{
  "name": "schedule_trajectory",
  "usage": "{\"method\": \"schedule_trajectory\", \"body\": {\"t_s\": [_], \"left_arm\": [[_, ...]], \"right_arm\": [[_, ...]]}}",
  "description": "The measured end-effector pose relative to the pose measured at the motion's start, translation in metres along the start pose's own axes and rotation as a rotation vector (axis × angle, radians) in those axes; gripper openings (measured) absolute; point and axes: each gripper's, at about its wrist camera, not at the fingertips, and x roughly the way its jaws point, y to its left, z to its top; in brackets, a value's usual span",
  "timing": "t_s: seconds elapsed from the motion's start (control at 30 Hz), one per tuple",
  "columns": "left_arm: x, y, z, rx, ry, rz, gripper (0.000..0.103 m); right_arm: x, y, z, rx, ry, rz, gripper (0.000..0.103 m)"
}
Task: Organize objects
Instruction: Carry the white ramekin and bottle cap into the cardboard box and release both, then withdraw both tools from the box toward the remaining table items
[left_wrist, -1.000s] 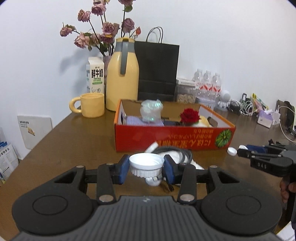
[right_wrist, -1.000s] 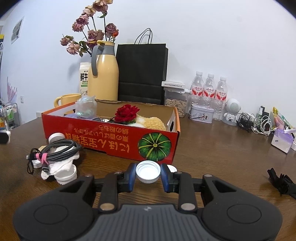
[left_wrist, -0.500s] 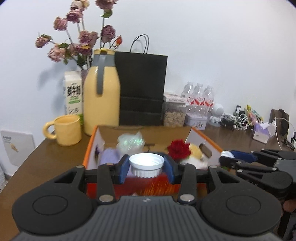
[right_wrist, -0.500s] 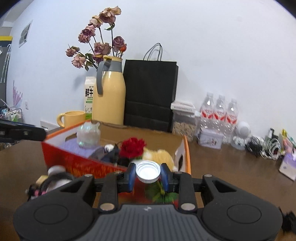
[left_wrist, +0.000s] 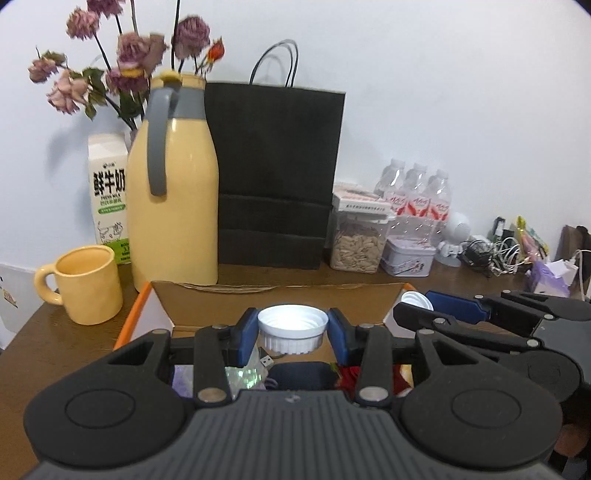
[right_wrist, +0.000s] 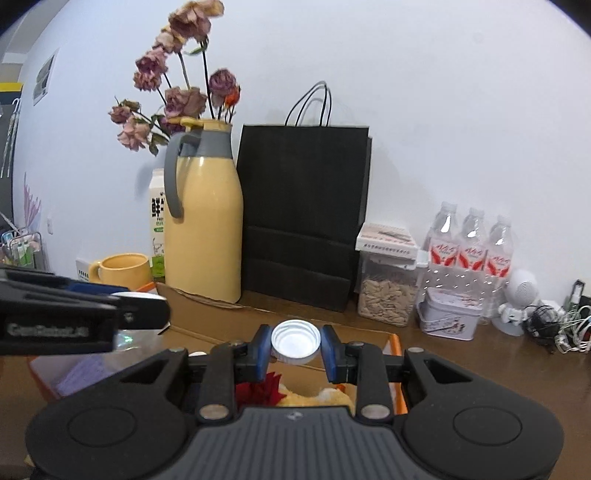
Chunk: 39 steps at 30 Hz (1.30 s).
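Brown wooden counter (left_wrist: 55, 332) against white wall. Along back edge, 9 to 3 o'clock: yellow mug (left_wrist: 86, 284), milk carton (left_wrist: 109, 195), yellow thermos (left_wrist: 175, 184), black paper bag (left_wrist: 277, 177), seed jar (left_wrist: 356, 240), water bottles (left_wrist: 417, 199), cable tangle (left_wrist: 495, 251). Open cardboard box (left_wrist: 280, 299) below both tools, bare wood at 3 o'clock. Left hand-held gripper (left_wrist: 293, 330) clamped on large white cap (left_wrist: 293, 328), over box. Right hand-held gripper (right_wrist: 295, 341) clamped on small white cap (right_wrist: 295, 340), over box's right end.
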Motion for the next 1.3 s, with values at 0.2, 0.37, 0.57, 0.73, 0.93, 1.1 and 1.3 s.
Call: {"method": "schedule_trajectory", "body": {"t_s": [0.2,0.37,0.57,0.73,0.93,1.1,1.3], "left_arm": [[0.031,0.008,-0.003,0.012,0.048,0.007,0.041],[0.034,0.011,-0.005,0.028,0.03,0.02,0.069],[0.028,0.013,-0.003,0.017,-0.011,0.044,0.103],[0.029,0.014,-0.002,0.009,-0.004,0.056,0.103],[0.024,0.014,-0.001,0.008,-0.014,0.053,0.103],[0.011,0.01,0.002,0.016,-0.044,0.047,0.103],[-0.014,0.005,0.002,0.024,-0.084,0.03,0.103]], "right_arm": [[0.033,-0.007,-0.004,0.002,0.046,0.012,0.028],[0.043,-0.013,-0.015,0.025,0.086,0.029,0.053],[0.038,-0.022,-0.017,0.056,0.079,0.017,0.103],[0.034,-0.025,-0.016,0.064,0.071,0.004,0.103],[0.029,-0.022,-0.014,0.053,0.062,0.002,0.103],[0.021,-0.022,-0.01,0.049,0.043,-0.005,0.103],[0.0,-0.021,-0.008,0.04,0.017,-0.029,0.103]]}}
